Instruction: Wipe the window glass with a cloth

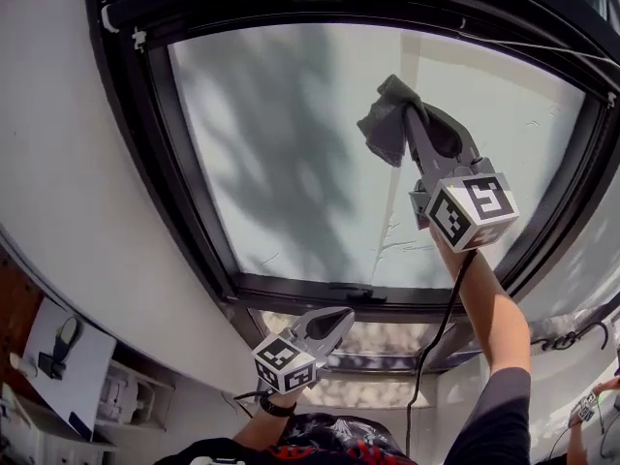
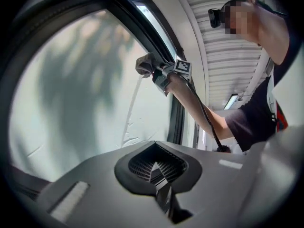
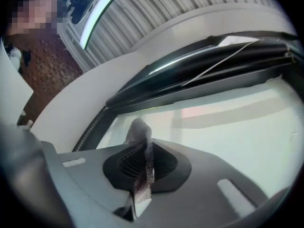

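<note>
Head view, nearest: the grey plastic left gripper [image 1: 339, 318] with its marker cube sits low, in front of the bottom bar of the black window frame [image 1: 194, 221].
Left gripper jaws: in the left gripper view they meet tip to tip with nothing between them [image 2: 159, 172].
Right arm: a bare forearm [image 1: 489, 303] reaches up, with a black cable [image 1: 438, 332] hanging beside it.
Right gripper: it is raised high against the window [image 1: 415, 122], its jaws clamped on the cloth [image 3: 142, 172].
Cloth: a crumpled dark grey cloth [image 1: 384, 124] bunches past the jaw tips and is pressed to the upper right part of the pane.
Window glass: the large pale frosted-looking window glass [image 1: 291, 163] carries a soft leafy shadow [image 1: 262, 114] across its left half.
Around: a white wall [image 1: 68, 163] curves round the frame, and a narrow lower pane [image 1: 387, 342] lies under the bottom bar.
In the way: the cloth and the right gripper cover the glass beneath them.
Hard to make out: I cannot tell what lies beyond the glass, and the window's right edge is cut off.
</note>
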Demonstrator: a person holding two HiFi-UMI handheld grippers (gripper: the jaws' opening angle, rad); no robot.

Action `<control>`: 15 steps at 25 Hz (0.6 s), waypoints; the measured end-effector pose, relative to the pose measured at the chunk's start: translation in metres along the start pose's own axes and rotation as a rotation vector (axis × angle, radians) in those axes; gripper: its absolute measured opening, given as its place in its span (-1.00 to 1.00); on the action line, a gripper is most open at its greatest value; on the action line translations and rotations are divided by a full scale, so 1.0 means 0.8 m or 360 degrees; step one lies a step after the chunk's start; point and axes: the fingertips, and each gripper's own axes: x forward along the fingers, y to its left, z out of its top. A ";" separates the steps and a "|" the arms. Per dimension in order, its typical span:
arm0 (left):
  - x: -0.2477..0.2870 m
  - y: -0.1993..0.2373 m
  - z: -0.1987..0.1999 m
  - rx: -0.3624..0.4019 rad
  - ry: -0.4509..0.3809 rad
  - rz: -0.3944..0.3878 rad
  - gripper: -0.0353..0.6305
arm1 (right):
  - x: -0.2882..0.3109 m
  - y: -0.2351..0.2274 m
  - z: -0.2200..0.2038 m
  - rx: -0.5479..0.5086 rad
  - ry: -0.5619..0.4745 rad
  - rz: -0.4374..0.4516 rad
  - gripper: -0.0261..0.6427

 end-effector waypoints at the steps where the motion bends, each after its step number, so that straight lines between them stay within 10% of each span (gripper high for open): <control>1: -0.018 0.013 0.003 0.0006 -0.0015 0.0069 -0.89 | 0.024 0.037 -0.007 0.0021 -0.0009 0.0088 -0.87; 9: -0.184 0.100 0.026 -0.0004 -0.0173 0.0602 -0.89 | 0.181 0.294 -0.092 0.0306 0.0069 0.0593 -0.87; 15: -0.240 0.118 0.028 0.0000 -0.0205 0.0772 -0.89 | 0.238 0.352 -0.126 0.0367 0.0149 0.0628 -0.87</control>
